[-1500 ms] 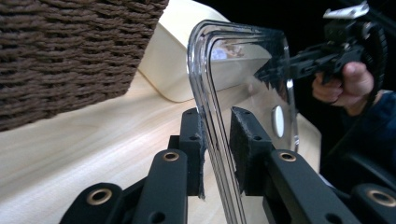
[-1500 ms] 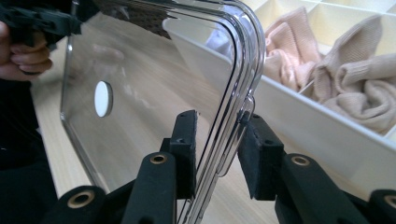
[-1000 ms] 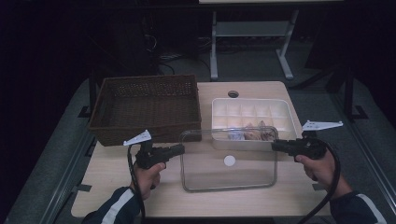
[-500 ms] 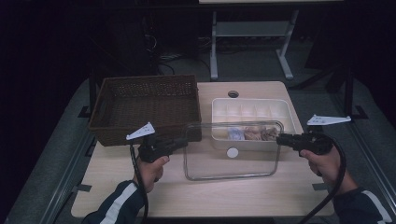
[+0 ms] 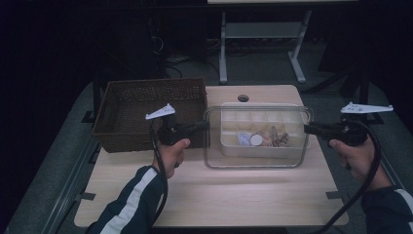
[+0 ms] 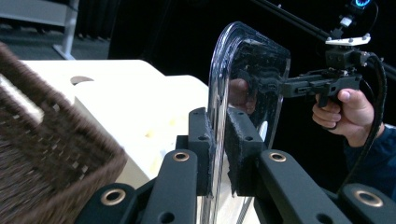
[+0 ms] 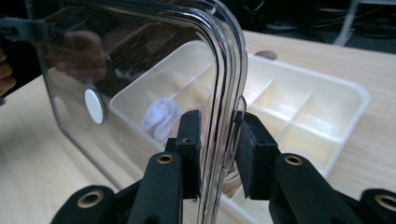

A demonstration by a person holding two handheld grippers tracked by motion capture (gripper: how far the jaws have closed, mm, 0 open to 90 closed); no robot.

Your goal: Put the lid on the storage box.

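I have the clear lid (image 5: 256,139) pinched at both short ends: my left gripper (image 5: 204,126) clamps its left edge, my right gripper (image 5: 308,128) its right edge. It hangs between them, long axis running gripper to gripper, over the white tray (image 5: 297,148), which lies just below and slightly beyond both sets of jaws. Neither hand is nearer; I judge that lowering it squarely depends on keeping both ends level

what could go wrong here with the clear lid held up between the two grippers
1. The left gripper and right gripper pinch only the clear lid's thin end rims, so it could slip or twist out.
2. It hangs over the white divided tray; a drop might hit the small items inside.
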